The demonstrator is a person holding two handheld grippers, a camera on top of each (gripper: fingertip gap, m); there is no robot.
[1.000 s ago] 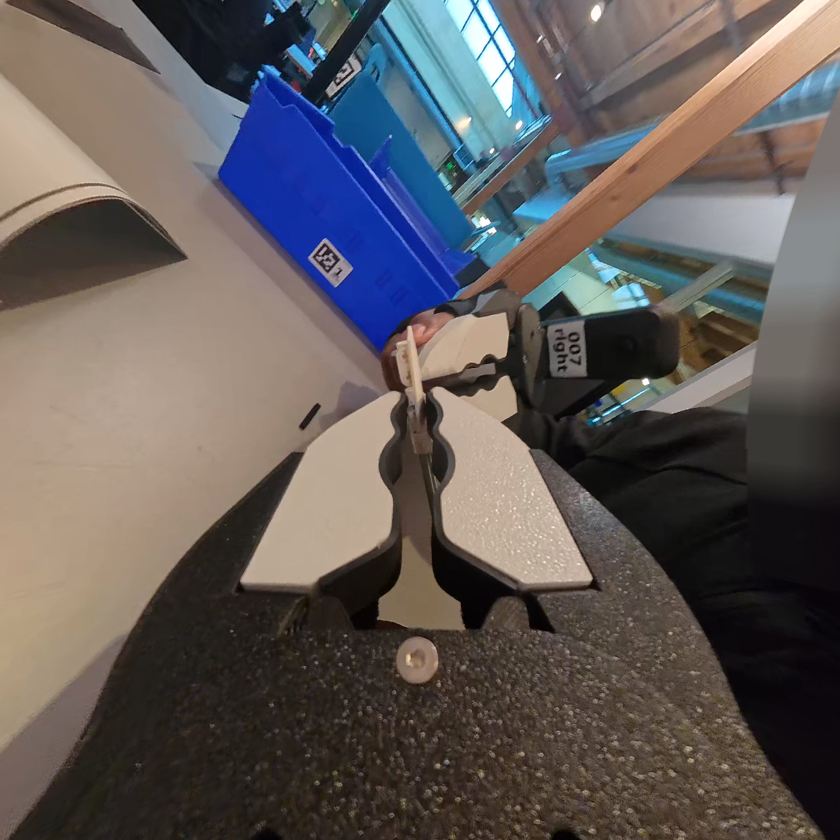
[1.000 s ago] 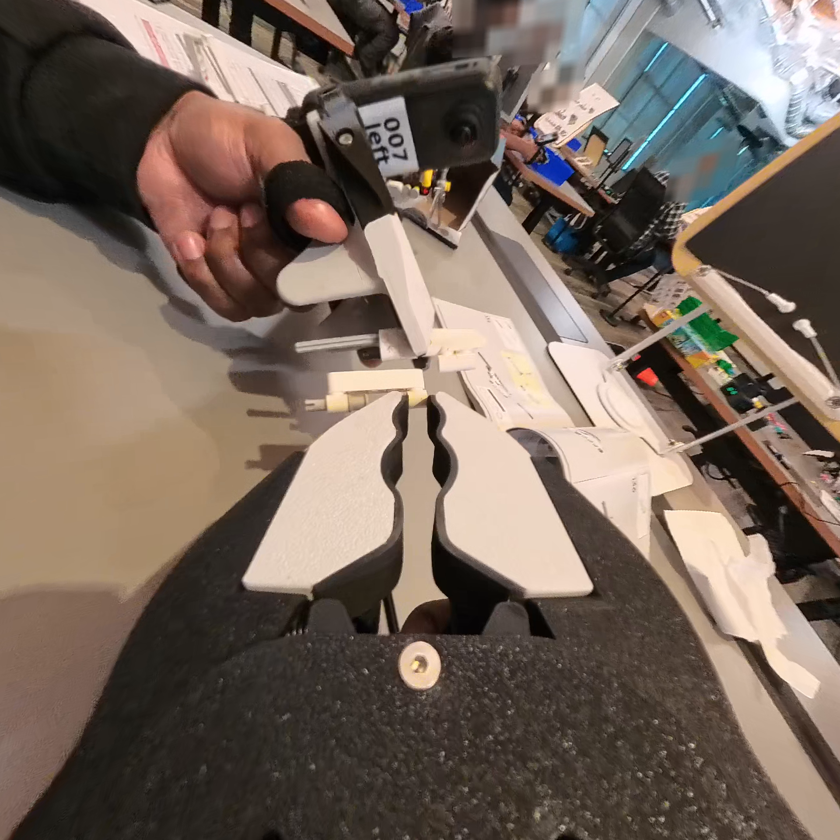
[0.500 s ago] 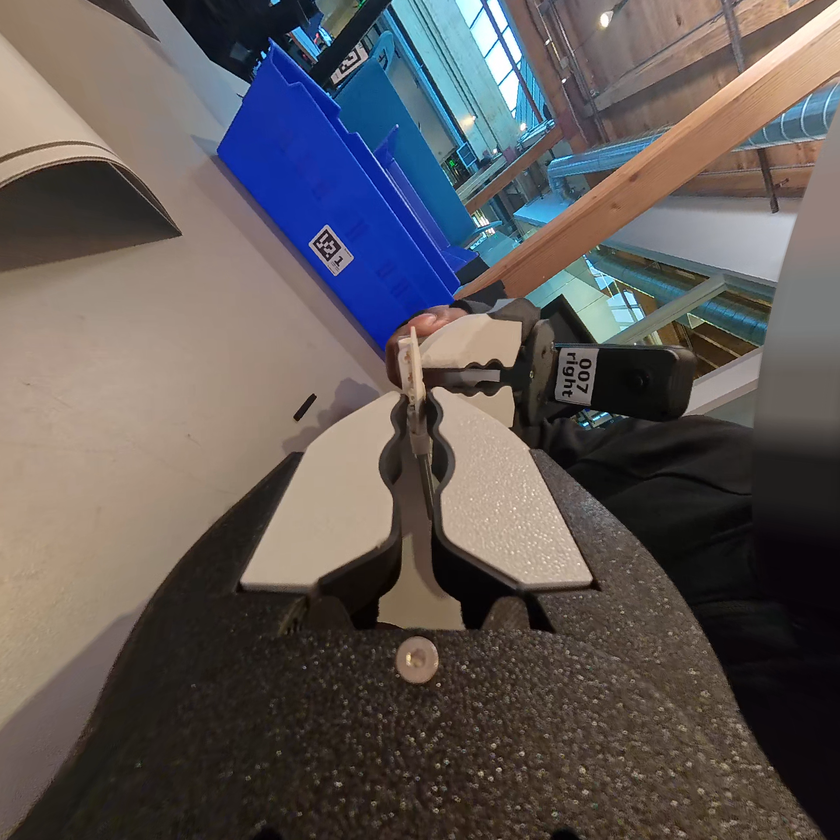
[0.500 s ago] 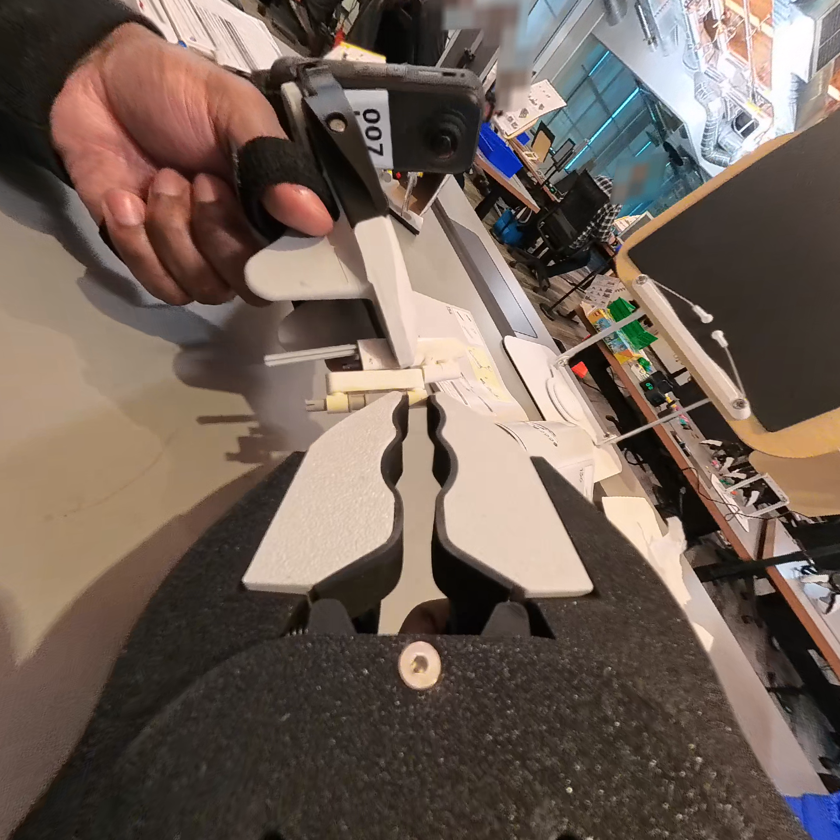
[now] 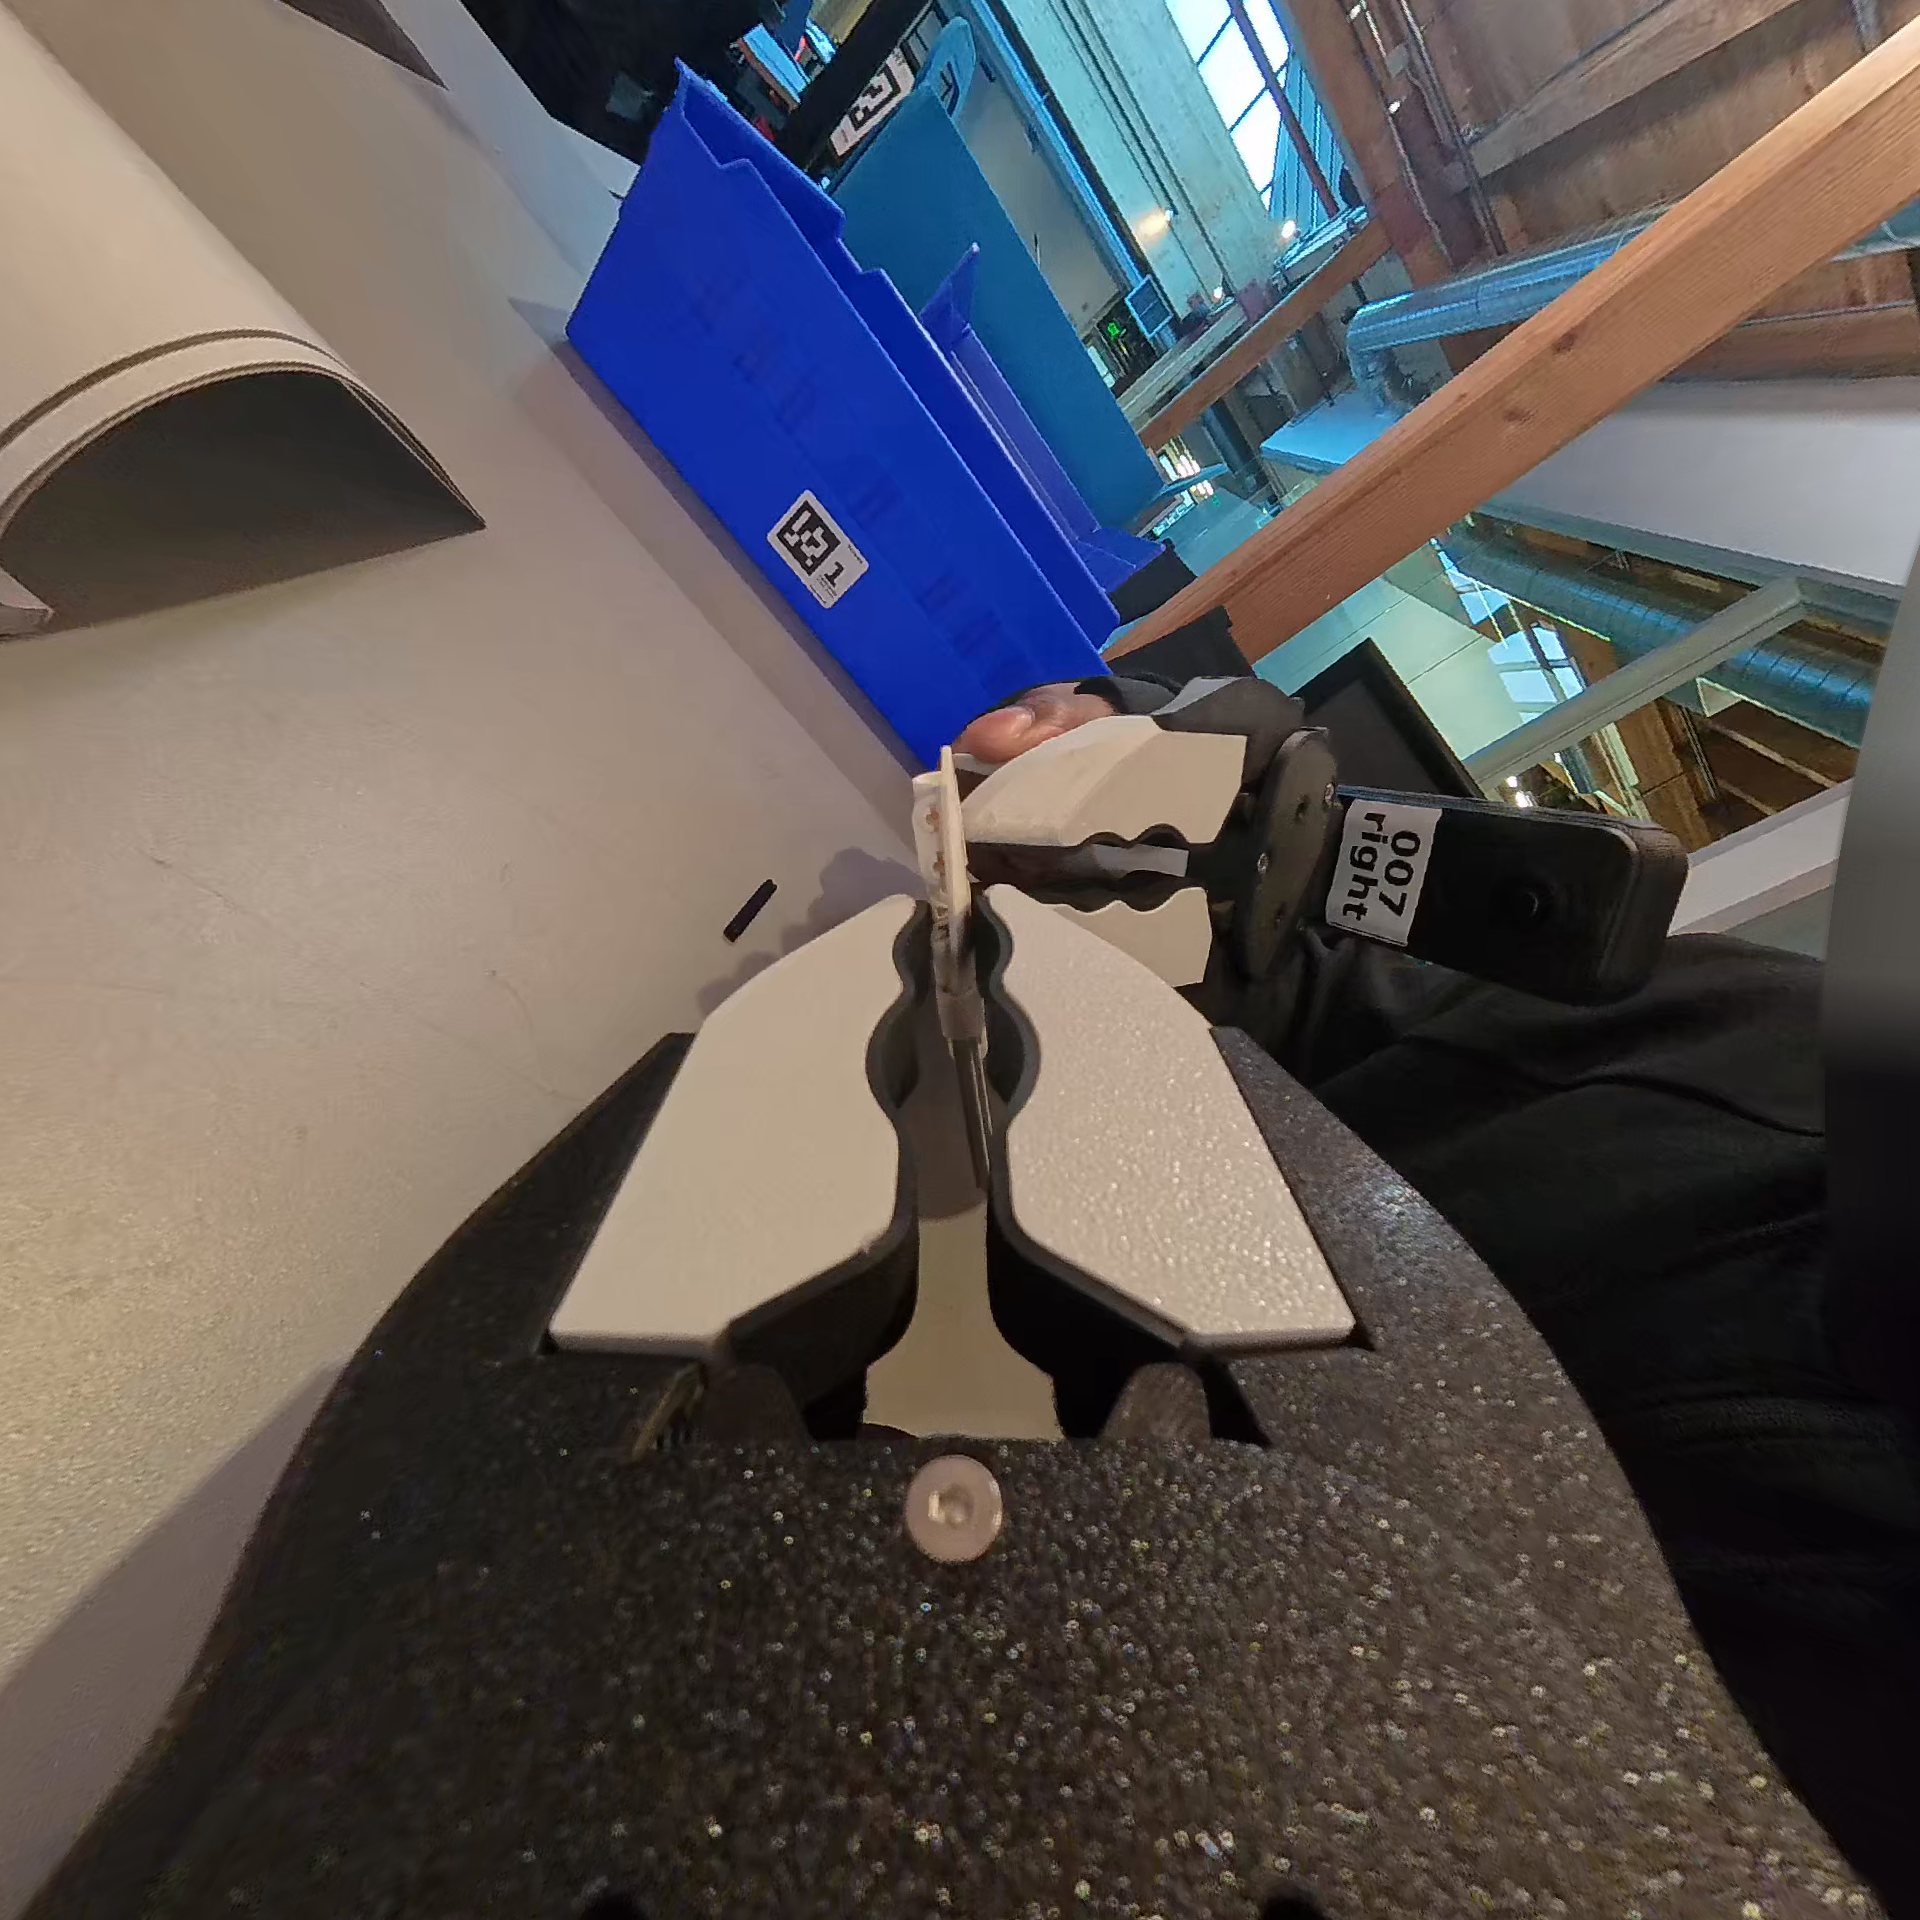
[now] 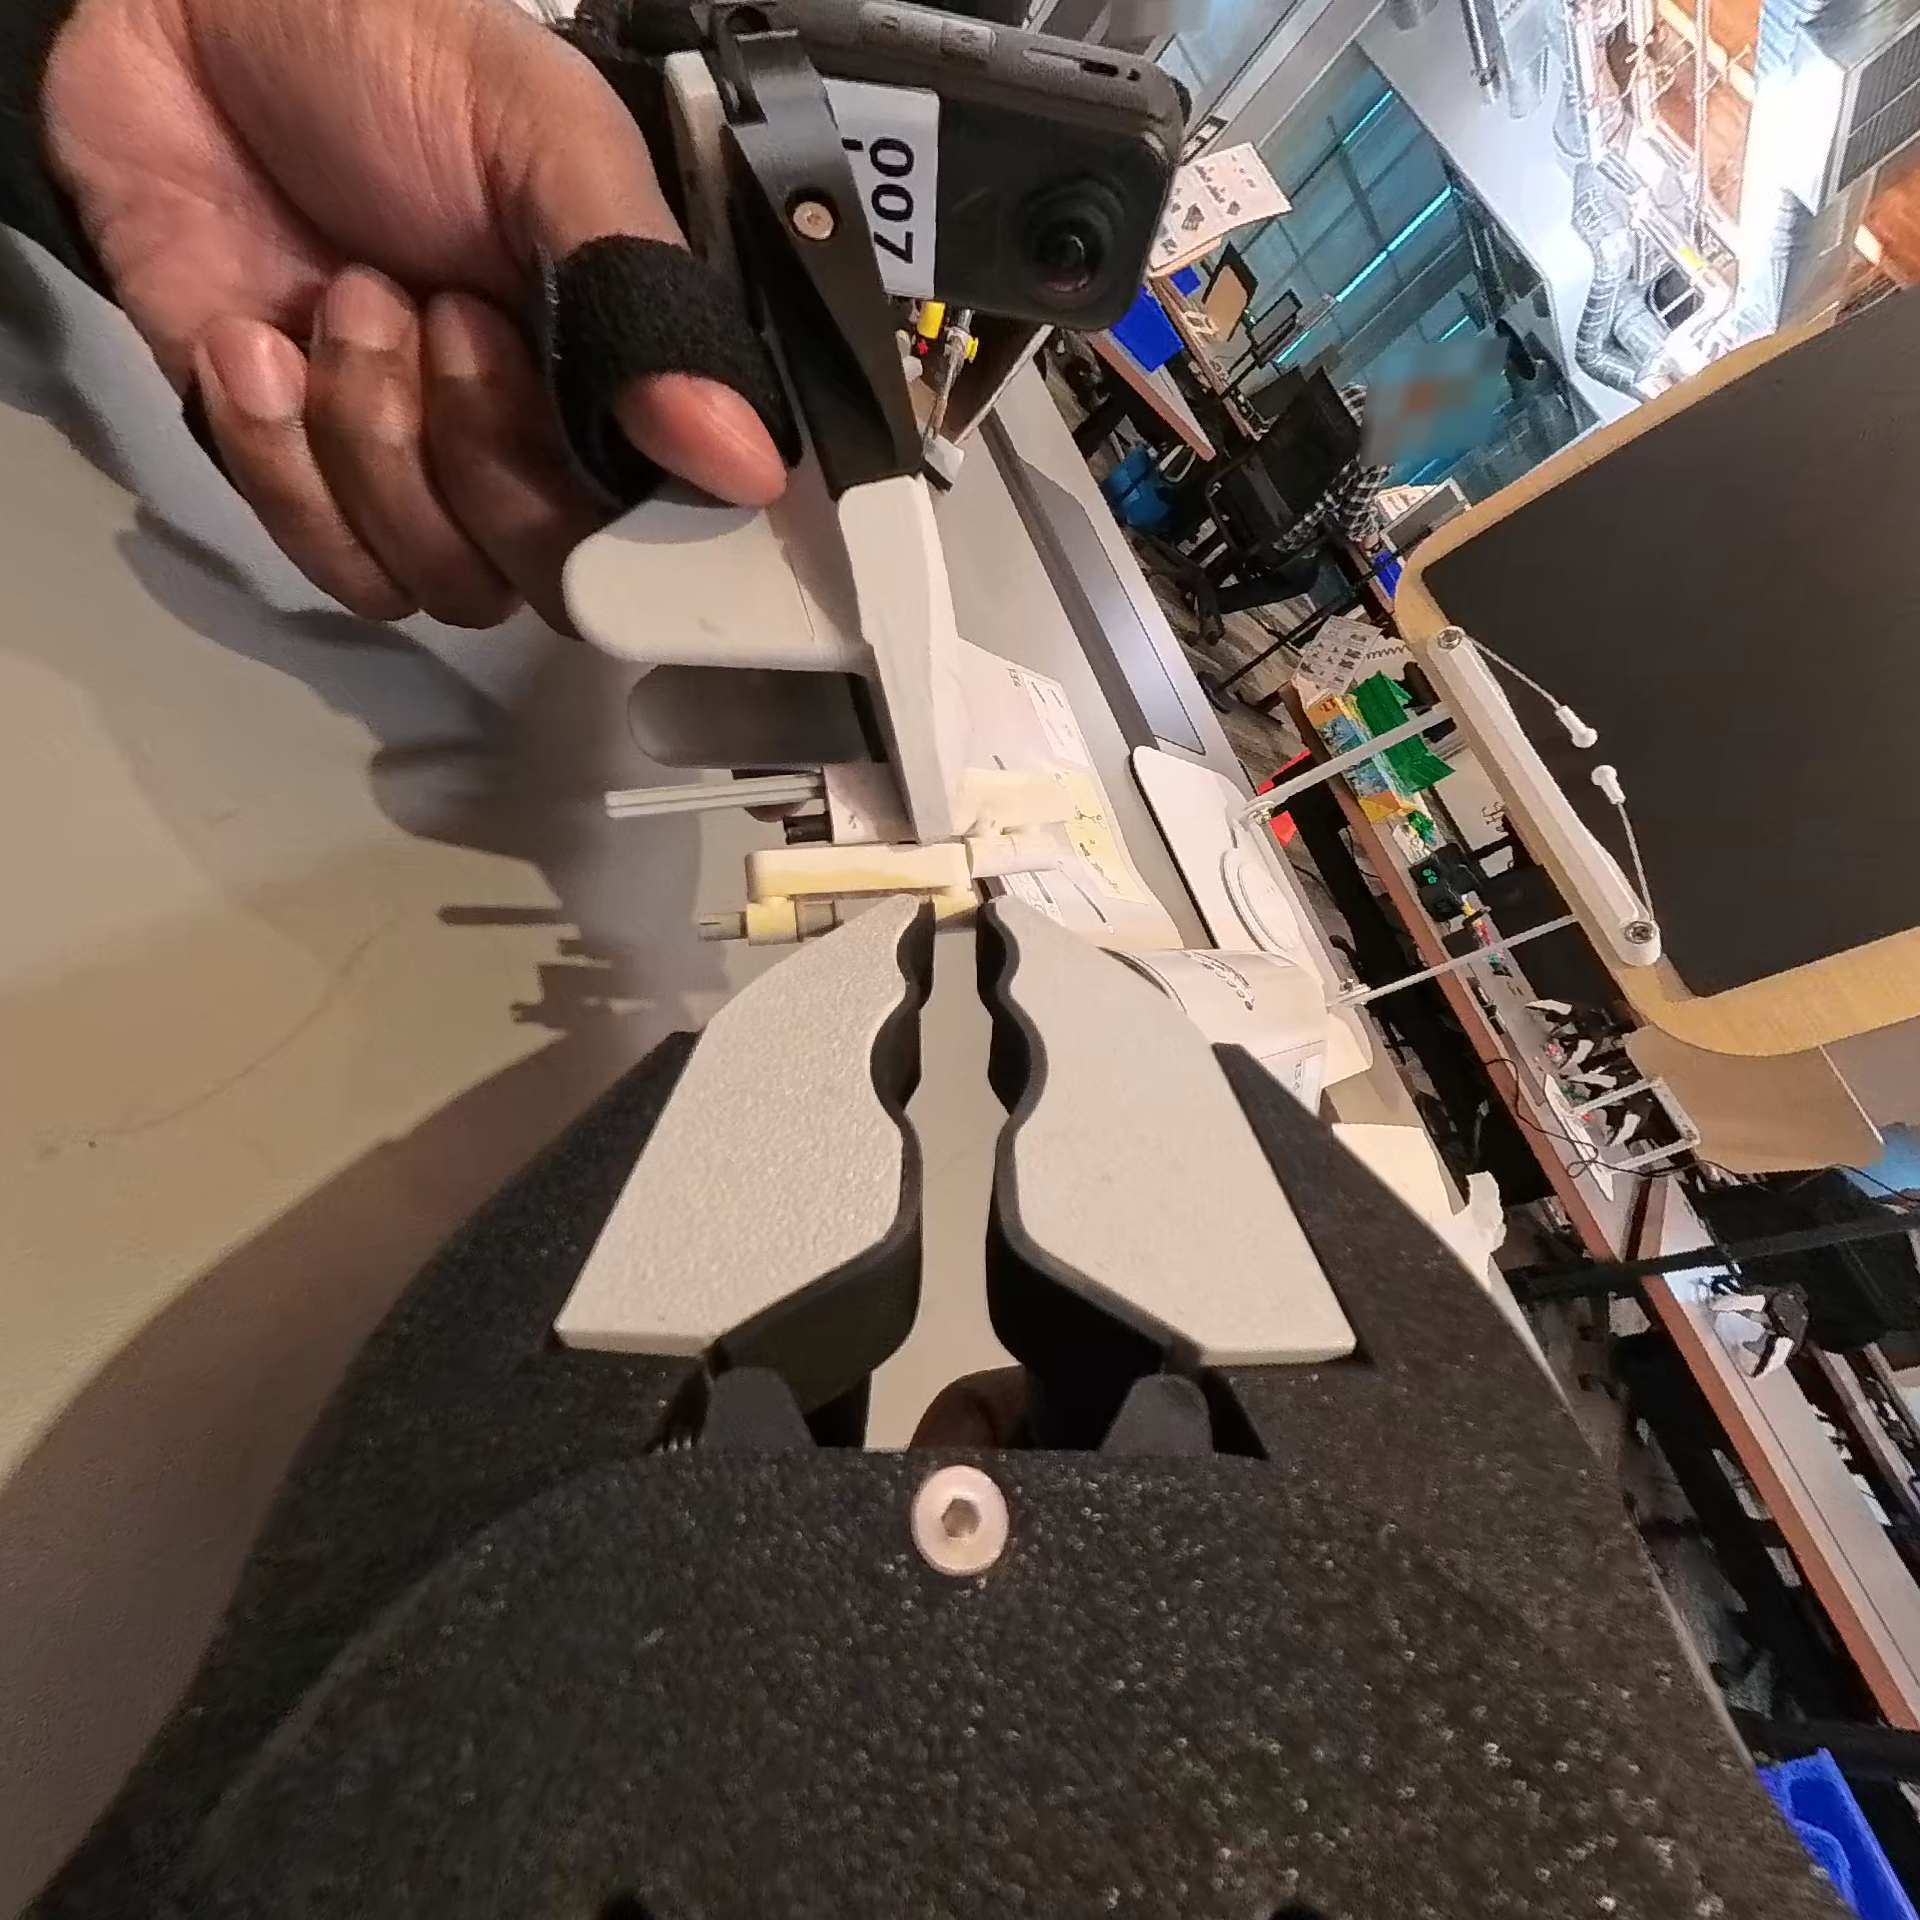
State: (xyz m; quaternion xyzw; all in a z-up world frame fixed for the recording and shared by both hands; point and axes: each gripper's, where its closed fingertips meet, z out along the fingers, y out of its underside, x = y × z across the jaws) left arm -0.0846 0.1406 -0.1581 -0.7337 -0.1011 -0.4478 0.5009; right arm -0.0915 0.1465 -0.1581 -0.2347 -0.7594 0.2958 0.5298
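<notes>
Both tongs are gripping one cream plastic part (image 5: 943, 844) above the worktop (image 5: 312, 831): left tongs (image 5: 951, 925) pinching its lower end, right tongs (image 6: 951, 914) its upper.

Blue bin (image 5: 831, 457), perhaps cream part (image 5: 948, 842)

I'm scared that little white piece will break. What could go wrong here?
1. Both grippers pinch one small white part: the left gripper from below, the right gripper from the side. If they pull different ways, it might bend or snap.
2. The part is thin and held only at the fingertips, so it could slip out and drop onto the table.
3. The two thin dark pins between the left fingers might get bent if squeezed.
</notes>
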